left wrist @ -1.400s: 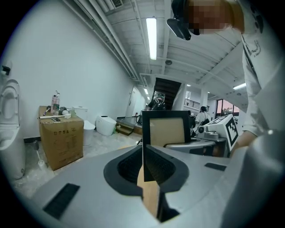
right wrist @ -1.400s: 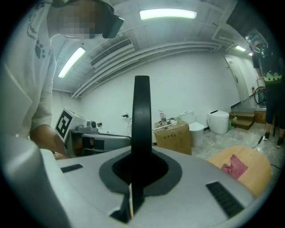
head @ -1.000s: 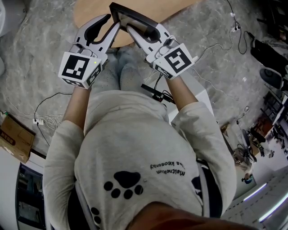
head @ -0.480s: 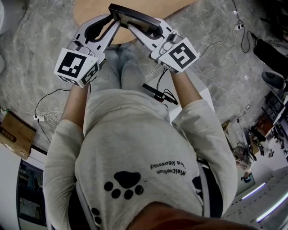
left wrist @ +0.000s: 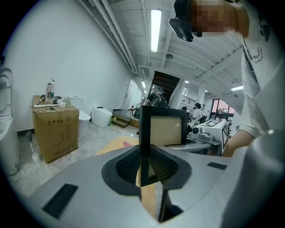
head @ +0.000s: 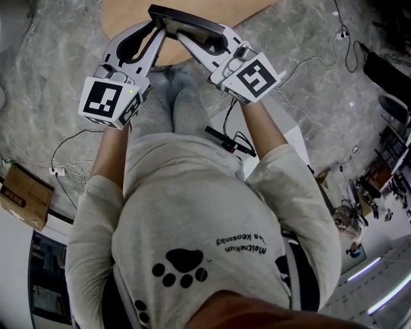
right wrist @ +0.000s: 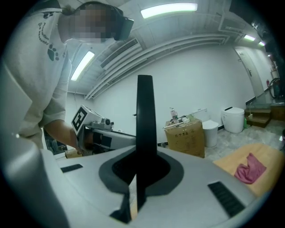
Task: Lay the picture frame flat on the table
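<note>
- At the left gripper, the jaws have just been closing. The pads are now seated on one side bar of the picture frame, which rises upright out of them.
- At the right gripper, the jaws are nearly pressed together, pinching the frame's thin edge, seen edge-on.
- The frame is spanned between both sets of jaw tips, over the near edge of the wooden worktop. Contact with it cannot be told.
- Beyond the right jaws, a pink cloth is noted on the worktop.
</note>
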`<state>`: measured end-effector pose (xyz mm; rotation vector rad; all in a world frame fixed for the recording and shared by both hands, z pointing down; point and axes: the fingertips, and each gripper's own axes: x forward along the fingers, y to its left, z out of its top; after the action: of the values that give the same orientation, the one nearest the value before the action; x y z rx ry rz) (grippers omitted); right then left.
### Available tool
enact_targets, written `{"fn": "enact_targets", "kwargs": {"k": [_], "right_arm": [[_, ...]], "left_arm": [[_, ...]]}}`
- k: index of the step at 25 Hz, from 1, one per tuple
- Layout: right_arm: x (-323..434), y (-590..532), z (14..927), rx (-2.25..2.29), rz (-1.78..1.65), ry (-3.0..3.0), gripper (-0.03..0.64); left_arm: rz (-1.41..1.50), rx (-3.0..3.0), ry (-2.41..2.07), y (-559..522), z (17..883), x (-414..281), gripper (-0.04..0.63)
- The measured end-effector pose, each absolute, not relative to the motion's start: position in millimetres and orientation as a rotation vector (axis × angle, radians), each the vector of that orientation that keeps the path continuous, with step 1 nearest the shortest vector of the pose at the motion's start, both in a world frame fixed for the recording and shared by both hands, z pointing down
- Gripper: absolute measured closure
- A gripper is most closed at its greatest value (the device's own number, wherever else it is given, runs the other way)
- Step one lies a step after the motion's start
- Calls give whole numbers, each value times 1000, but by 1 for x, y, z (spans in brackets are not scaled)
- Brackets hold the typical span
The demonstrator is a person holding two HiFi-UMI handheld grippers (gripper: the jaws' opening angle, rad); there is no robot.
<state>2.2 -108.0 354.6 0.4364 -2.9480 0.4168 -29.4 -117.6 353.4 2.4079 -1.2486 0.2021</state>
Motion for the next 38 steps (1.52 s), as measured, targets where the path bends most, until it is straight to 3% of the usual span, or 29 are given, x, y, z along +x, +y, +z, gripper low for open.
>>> {"fn": "enact_targets", "kwargs": {"k": [3,6,15,38], "right_arm": [[-2,-113,359,496,429,-2931,595],[1,-120,366,598,434,-2903,529],[27,-143,384,966,308,-2741,459],[36,-149,412,1236,361,-2572,526]], "left_arm": [[189,2382,-1293,-123,356,-42,523],[183,2362,-1338,-127,361,-48,523],[204,2326,-1461,-139,382,-56,523],[275,2261,-1622,-143,414,-58,523]]}}
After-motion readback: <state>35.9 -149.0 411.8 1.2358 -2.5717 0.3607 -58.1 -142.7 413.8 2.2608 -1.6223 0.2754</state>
